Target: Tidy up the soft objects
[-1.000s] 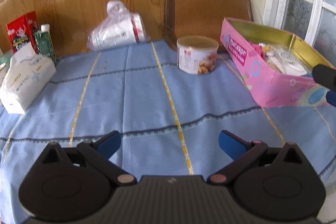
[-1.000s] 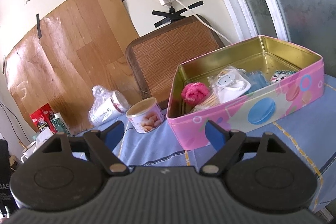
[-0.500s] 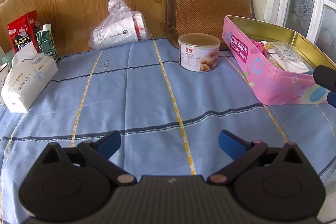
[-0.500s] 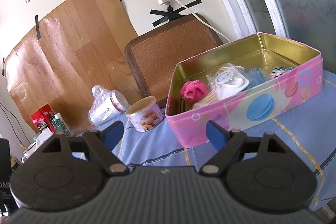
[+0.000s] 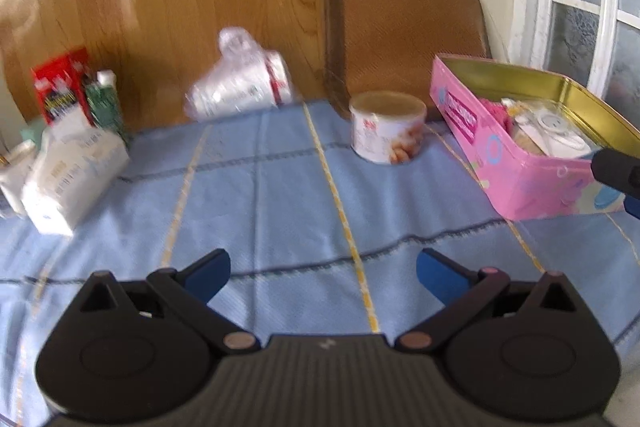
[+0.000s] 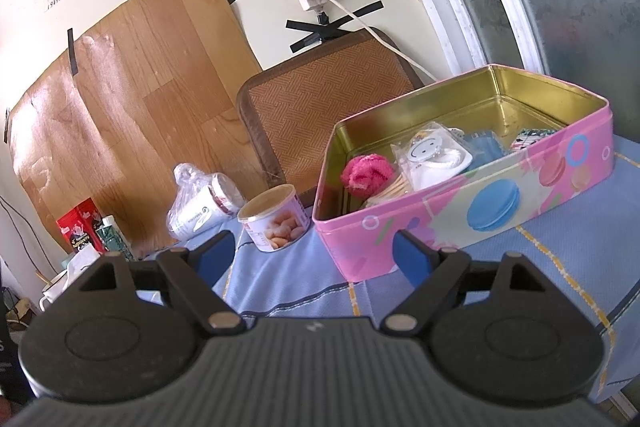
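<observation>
Soft things sit in the pink tin (image 6: 460, 211) at the right side of the tabletop (image 5: 280, 211). A fuzzy pink ball (image 6: 368, 173) lies near the tin's left end. Just beside it is a clear bag (image 6: 432, 155) with something white inside. More small things lie farther right, but they are too hidden to name.

The ball looks light and squishy. It would squash a bit when pinched, and it should not slip. A good spot to hold it is across its middle, from the top. The bag looks thin and slick, so a pinch on its loose edge or across the lump inside seems best. None of these look like they would break.

The left claw (image 5: 323, 269) is wide open with nothing in it. It hangs over bare blue cloth, well apart from the tin. The right claw (image 6: 312, 251) is wide open too, and holds nothing. It points at the tin's near wall from just in front.

A short can (image 5: 387, 126) stands near the tin. A bag of cups (image 5: 240, 87) and a tissue pack (image 5: 72, 183) lie at the back and left.
</observation>
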Tool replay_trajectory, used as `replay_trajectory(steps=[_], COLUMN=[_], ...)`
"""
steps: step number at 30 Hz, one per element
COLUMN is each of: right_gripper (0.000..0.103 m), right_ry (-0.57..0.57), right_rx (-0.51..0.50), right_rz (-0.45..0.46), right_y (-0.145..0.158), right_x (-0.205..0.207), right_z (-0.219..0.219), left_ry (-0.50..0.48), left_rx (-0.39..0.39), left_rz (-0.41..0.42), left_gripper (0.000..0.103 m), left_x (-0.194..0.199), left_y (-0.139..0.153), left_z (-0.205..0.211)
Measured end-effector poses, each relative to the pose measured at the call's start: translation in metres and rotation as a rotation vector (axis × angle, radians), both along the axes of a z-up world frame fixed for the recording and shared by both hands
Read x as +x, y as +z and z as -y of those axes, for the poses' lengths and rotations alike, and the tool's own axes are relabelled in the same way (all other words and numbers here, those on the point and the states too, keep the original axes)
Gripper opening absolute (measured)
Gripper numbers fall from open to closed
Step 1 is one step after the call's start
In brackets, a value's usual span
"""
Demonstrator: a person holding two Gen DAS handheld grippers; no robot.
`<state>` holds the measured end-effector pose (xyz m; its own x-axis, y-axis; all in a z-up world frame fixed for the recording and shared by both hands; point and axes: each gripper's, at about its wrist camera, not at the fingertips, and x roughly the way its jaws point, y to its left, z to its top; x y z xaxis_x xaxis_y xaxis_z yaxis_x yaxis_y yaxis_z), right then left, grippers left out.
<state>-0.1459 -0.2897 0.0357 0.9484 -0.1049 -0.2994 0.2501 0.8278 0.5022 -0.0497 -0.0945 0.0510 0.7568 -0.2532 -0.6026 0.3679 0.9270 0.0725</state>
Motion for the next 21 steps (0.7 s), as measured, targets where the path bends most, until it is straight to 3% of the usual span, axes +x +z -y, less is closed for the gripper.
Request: replay_trajectory(steps=[12, 14, 21], right_gripper=[0.088, 0.088, 0.088], right_ry=[-0.002, -0.001, 0.008], right_rx=[-0.005, -0.006, -0.01], right_rz=[-0.006, -0.008, -0.016], right_y=[0.0, 0.0, -0.001], right_x=[-0.001, 0.0, 0.001], right_z=[-0.003, -0.003, -0.006], left_ry=[0.005, -0.004, -0.075], left_rx=[-0.087, -0.076, -0.052], left_rz=[0.167, 0.151, -0.019], left_gripper=[0.103, 0.103, 0.103], left_x=[-0.023, -0.023, -0.014], left_y=[0.028, 0.027, 0.014], left_z=[-0.01, -0.008, 0.0])
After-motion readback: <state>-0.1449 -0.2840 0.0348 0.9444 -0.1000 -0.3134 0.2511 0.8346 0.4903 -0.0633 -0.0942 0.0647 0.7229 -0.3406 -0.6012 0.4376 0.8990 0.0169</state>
